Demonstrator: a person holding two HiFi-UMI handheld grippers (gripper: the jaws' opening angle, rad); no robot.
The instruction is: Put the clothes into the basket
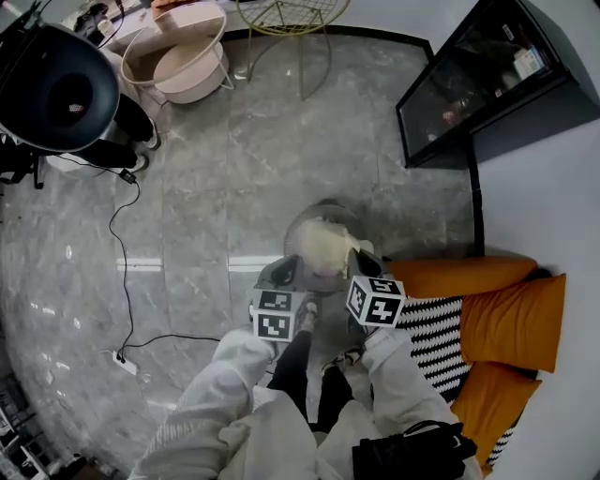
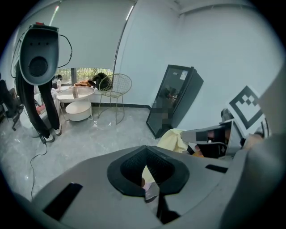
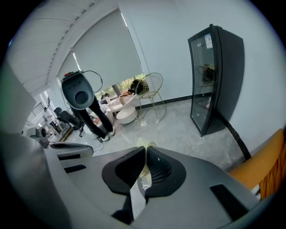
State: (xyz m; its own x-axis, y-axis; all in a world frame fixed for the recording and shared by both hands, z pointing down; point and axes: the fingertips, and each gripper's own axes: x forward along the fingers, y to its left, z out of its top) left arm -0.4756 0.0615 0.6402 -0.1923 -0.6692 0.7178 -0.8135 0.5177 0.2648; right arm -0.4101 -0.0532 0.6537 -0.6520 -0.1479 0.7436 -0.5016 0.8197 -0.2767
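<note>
Above grey marble floor (image 1: 206, 187), left tool (image 2: 146, 172) and right tool (image 3: 144, 166) pinch a bunched pale-yellow garment (image 1: 328, 246).

A basket (image 1: 298, 227), a wire chair (image 1: 292, 21), a round white table (image 1: 184, 58) and a black cable (image 1: 116, 225) are seen on the shiny grey floor (image 1: 216, 178).
</note>
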